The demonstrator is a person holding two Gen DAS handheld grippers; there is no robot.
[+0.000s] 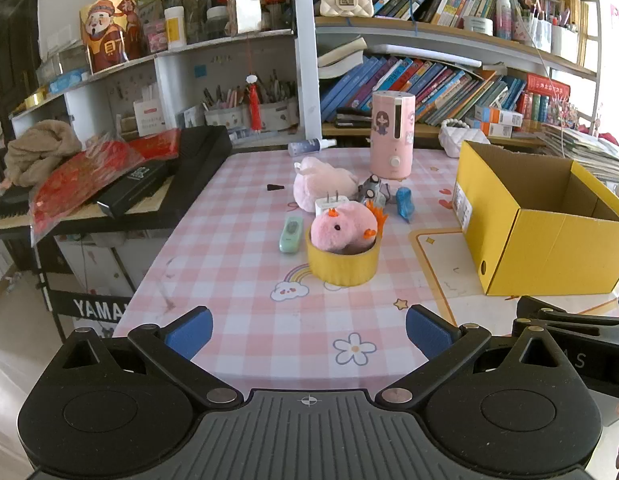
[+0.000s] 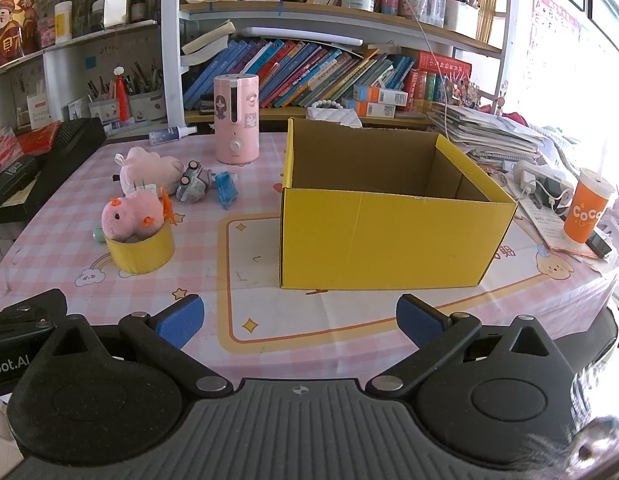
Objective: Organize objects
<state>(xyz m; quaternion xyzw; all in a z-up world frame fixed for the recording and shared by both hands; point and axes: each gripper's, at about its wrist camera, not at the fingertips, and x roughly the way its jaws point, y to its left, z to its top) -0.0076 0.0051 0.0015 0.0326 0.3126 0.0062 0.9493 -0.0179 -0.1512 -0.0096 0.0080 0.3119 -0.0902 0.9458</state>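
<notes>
Altogether two plush toys (image 1: pixel 323 182); one yellow box (image 2: pixel 389 236).

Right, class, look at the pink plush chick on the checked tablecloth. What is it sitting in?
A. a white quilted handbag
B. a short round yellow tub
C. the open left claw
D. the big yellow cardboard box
B: the pink plush chick nestles inside the short round yellow tub, which stands on the tablecloth apart from the big yellow cardboard box.

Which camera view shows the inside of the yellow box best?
The right wrist view: the yellow box stands whole and near, its open top facing the camera. In the left wrist view the yellow box sits at the right edge, partly cut off.
</notes>
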